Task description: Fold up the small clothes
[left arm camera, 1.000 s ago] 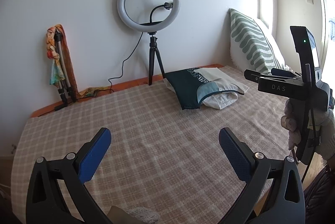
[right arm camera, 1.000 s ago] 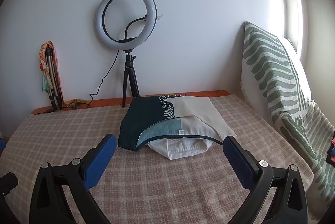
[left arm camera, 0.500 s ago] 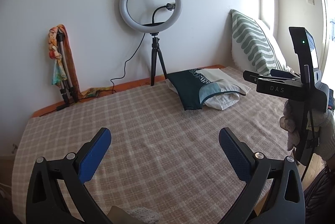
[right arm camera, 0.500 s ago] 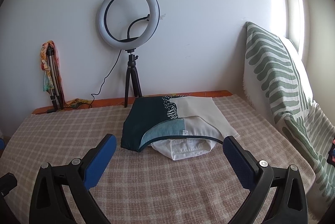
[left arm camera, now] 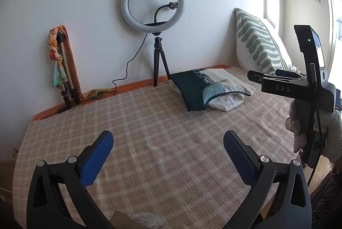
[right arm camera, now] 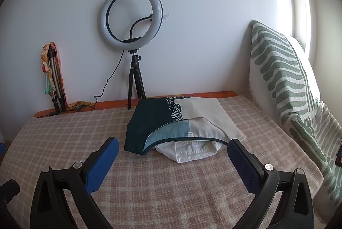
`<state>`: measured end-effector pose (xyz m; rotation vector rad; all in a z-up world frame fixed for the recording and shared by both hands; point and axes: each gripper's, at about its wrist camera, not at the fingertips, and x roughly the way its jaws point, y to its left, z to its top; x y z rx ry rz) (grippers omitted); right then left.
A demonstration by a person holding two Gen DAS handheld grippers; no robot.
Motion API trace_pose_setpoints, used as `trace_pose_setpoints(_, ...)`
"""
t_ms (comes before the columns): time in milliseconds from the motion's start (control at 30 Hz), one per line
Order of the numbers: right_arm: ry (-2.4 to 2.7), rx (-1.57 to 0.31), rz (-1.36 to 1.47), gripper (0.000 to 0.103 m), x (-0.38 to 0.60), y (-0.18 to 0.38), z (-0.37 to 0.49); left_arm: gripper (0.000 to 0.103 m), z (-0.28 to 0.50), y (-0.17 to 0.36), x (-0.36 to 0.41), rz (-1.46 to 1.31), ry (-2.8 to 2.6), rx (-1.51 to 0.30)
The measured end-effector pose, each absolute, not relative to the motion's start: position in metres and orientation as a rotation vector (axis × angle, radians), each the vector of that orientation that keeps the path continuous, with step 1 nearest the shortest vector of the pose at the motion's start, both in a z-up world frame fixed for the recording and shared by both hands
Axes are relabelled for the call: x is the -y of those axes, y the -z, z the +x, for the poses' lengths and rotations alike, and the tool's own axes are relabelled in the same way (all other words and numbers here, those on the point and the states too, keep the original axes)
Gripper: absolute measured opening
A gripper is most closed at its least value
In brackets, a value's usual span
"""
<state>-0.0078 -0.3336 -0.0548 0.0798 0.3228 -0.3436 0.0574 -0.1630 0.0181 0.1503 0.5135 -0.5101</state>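
A folded dark-teal and cream garment (right arm camera: 162, 122) lies on top of a folded white one (right arm camera: 188, 152) at the far middle of the checked bedspread (right arm camera: 160, 192). In the left wrist view the same teal and cream garment (left arm camera: 192, 90) sits far off to the right. My right gripper (right arm camera: 173, 155) is open just short of the pile's near edge, nothing between its blue pads. My left gripper (left arm camera: 168, 151) is open over bare bedspread (left arm camera: 149, 132), well away from the clothes. The right gripper's body (left arm camera: 299, 87) and a gloved hand (left arm camera: 297, 130) show at the right of the left wrist view.
A ring light on a small tripod (right arm camera: 132, 40) stands against the wall behind the pile. A folded tripod wrapped in a colourful scarf (right arm camera: 51, 75) leans at the far left. A green-striped pillow (right arm camera: 284, 83) stands along the right side. The bed's near-right edge (left arm camera: 288, 177) drops off.
Both views have shifted slightly, with the ring light and clothes drifting right in the frames. The right gripper has closed in a little on the pile. Both grippers stay open.
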Motion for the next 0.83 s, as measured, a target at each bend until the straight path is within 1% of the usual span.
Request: trace_pose_setpoints(833,0.344,-0.325,0.081,0.103,0.3286,0.0575,-0.0093,0.102,0.0612,-0.0136,0.1592,0.15,0.496,-0.534)
